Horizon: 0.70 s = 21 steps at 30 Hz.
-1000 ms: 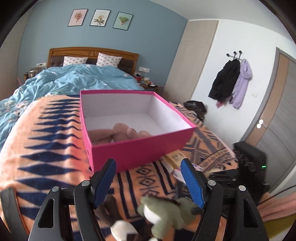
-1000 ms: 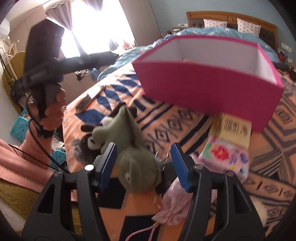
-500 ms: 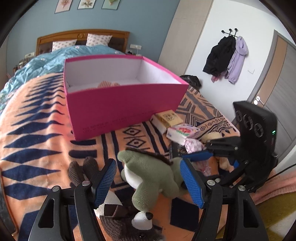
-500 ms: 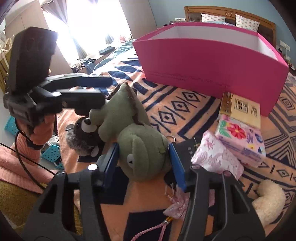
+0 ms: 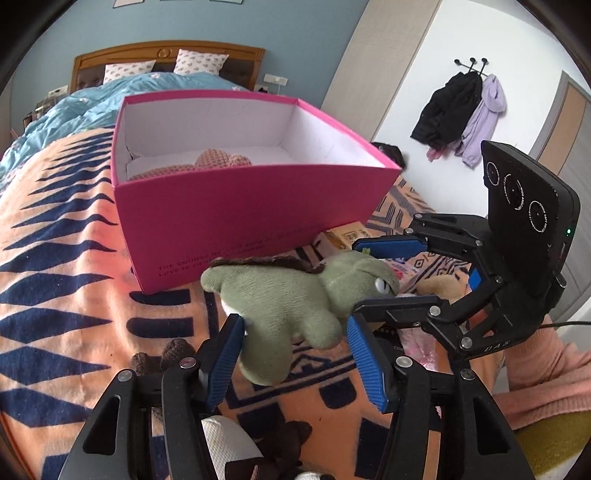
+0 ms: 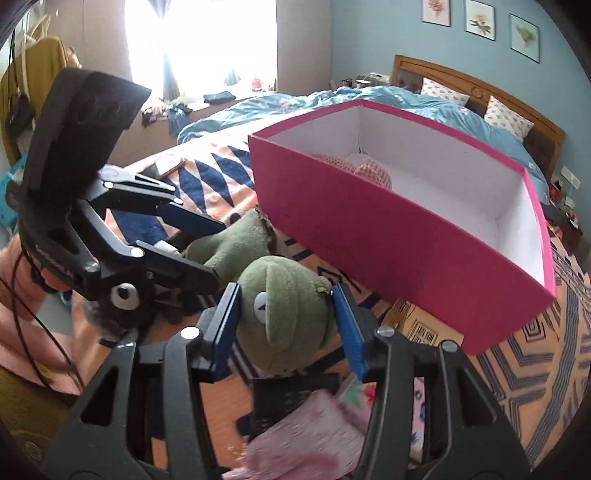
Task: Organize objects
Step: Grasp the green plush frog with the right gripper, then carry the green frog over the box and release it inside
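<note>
Lifted off the blanket, the green plush [image 5: 295,295] seems clamped headfirst in the right gripper [image 6: 286,319], left gripper [image 5: 295,354] closing around its body.

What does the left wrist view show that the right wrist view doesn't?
Left wrist only: coats hanging on wall hooks and a brown knitted toy beside the left tongs, whose jaws are closing around the toy's body. Right wrist only: a bright window and framed wall pictures. Both: the green plush toy, the open pink cardboard box, and the right tongs pressing the toy's head.
</note>
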Available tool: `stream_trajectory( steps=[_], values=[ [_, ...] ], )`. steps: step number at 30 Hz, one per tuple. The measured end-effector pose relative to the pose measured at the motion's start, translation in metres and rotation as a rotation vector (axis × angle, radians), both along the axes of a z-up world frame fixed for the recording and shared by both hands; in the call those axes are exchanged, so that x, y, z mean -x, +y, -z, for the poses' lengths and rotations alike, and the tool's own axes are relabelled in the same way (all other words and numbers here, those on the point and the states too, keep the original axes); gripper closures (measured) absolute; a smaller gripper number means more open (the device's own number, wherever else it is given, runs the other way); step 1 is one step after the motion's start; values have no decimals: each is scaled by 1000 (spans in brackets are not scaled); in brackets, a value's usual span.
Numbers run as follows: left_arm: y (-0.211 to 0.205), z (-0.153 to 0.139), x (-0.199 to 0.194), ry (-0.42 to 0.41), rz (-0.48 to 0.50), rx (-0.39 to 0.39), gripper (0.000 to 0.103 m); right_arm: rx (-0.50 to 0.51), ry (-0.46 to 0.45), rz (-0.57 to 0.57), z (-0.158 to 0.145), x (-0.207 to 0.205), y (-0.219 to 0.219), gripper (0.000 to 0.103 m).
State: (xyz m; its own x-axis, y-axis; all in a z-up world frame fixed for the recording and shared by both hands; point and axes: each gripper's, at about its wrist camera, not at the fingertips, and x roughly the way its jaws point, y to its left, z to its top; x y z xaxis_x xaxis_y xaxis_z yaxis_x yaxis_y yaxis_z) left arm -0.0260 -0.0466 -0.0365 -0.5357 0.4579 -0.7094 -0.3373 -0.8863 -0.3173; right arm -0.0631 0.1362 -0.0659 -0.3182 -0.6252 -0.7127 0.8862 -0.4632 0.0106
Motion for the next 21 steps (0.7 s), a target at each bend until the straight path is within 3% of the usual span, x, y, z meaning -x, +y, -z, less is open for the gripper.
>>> stream_trajectory(
  steps=[4, 9, 16, 21],
  values=[
    [6, 5, 2, -19, 23, 14, 44, 25, -123, 45, 13, 15, 15, 46],
    [12, 1, 1, -13, 26, 52, 44, 81, -212, 110, 16, 19, 29, 40],
    [8, -3, 8, -12, 17, 62, 45, 77, -260, 117, 27, 23, 20, 37],
    [11, -7, 5, -7, 34, 49, 58, 57, -193, 121, 25, 10, 15, 44]
  ],
)
